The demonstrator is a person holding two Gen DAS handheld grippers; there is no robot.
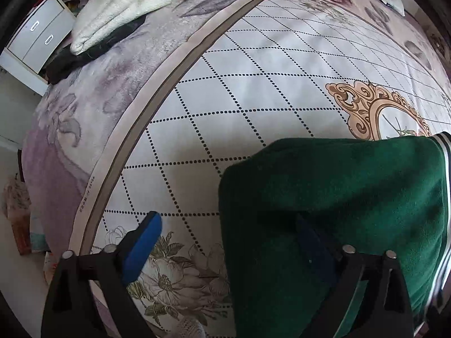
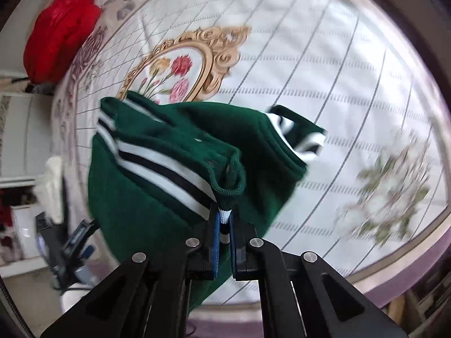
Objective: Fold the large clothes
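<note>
A green garment [image 2: 157, 186] with black-and-white striped trim is seen bunched over a quilt [image 1: 253, 64] spread on a bed. In the right wrist view the right gripper [image 2: 224, 222] is pressed together on a ribbed, striped edge of the garment, and the cloth is draped away from the pinch; whether it is lifted clear of the quilt cannot be told. That view is smeared at its right side, so motion is inferred. In the left wrist view the left gripper [image 1: 228, 239] is spread wide: one blue pad [image 1: 143, 242] is over bare quilt, the other is set against the green cloth, and nothing is pinched. The garment is located at the near side of the quilt, just beside the gold-framed flower motif [image 2: 183, 62]. The step in hand is judged to be a carry or re-lay of a held edge, early to midway in the fold. For the next move, a second edge must be taken by the left gripper, and the cloth must be drawn flat before any crease is laid. A white folded towel [image 1: 118, 11] and a red cushion [image 2: 59, 33] are noted well apart.
</note>
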